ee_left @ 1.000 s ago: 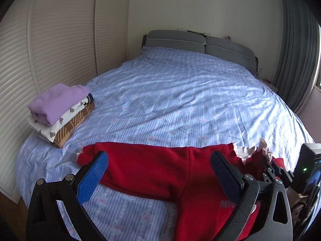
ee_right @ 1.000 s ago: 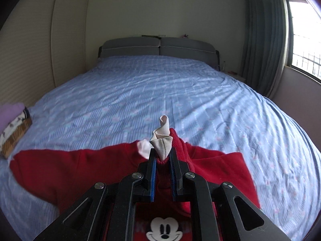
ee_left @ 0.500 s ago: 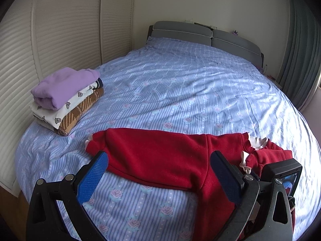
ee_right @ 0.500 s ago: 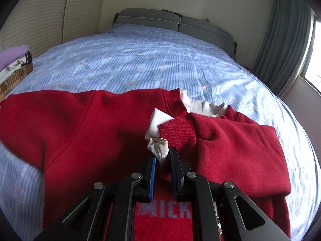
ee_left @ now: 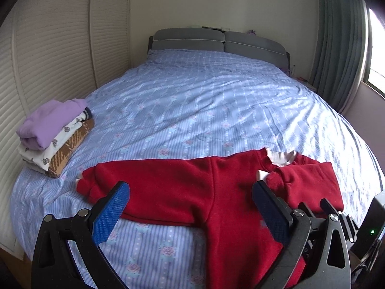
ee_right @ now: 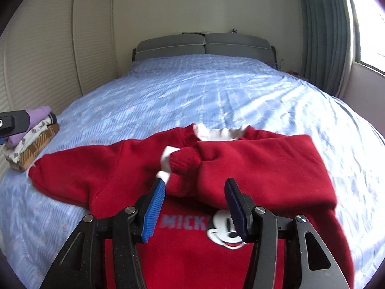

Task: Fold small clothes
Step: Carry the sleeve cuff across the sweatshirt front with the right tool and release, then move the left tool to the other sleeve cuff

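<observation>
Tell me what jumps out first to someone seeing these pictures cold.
The red sweater spread across the near end of the blue bedspread, one sleeve folded over its chest above a cartoon mouse print. Just above it the right gripper has just been opening its jaws, with nothing pinched between them now. At the bed's left edge sits a pile of folded clothes, purple on top.

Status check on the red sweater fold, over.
Right gripper jaws just opening, sleeve cuff released onto the chest. Left gripper open, empty. Red sweater flat, other sleeve unfolded. Folded stack clear to the side.
</observation>
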`<state>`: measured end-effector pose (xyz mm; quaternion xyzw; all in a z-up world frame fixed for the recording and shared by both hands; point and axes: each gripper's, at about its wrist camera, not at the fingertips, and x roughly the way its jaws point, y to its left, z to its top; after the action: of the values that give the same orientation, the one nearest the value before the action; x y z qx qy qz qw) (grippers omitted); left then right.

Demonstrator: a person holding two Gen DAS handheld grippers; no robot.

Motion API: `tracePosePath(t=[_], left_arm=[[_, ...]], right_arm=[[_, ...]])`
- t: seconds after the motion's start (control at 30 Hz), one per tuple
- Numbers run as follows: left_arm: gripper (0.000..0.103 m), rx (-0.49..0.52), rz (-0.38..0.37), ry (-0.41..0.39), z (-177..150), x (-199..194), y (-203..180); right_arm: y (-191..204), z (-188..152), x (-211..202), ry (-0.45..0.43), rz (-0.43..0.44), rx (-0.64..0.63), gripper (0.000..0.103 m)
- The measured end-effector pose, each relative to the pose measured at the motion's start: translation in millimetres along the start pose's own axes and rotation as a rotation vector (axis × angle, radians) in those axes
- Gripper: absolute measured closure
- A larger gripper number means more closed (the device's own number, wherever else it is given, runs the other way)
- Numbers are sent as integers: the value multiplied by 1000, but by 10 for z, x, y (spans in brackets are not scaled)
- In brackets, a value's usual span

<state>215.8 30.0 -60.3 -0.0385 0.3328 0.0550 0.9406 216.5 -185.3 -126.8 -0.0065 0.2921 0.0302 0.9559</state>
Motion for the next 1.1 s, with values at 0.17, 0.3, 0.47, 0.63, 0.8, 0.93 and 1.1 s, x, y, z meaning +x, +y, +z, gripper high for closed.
tracePosePath(t=[0.17,0.3,0.47,0.63,0.8,0.93,1.1], left_arm=[[0,92,-65,-4,-28,256,-477],[0,155,-113,3,-61,565,-826],[0,234,-146,38,-94,938,-1162],[0,267,-128,70,-146,1220,-1320],[0,238,-108,131,-274,1464,-1264],[0,192,-119,140,-341,1536,-1191],[0,195,-127,134,-406,1579,-1183]], right_arm=[[-569,-11,-123,-2,-112,74,51],[-977,-36,-90,17,-201,129,51],[-1374,-26,124,61,-244,192,51],[-1539,-28,307,89,-260,215,51],[-1601,-174,464,144,-274,227,51],[-1583,-251,543,176,-297,207,51],[-1582,-307,698,228,-323,196,46]])
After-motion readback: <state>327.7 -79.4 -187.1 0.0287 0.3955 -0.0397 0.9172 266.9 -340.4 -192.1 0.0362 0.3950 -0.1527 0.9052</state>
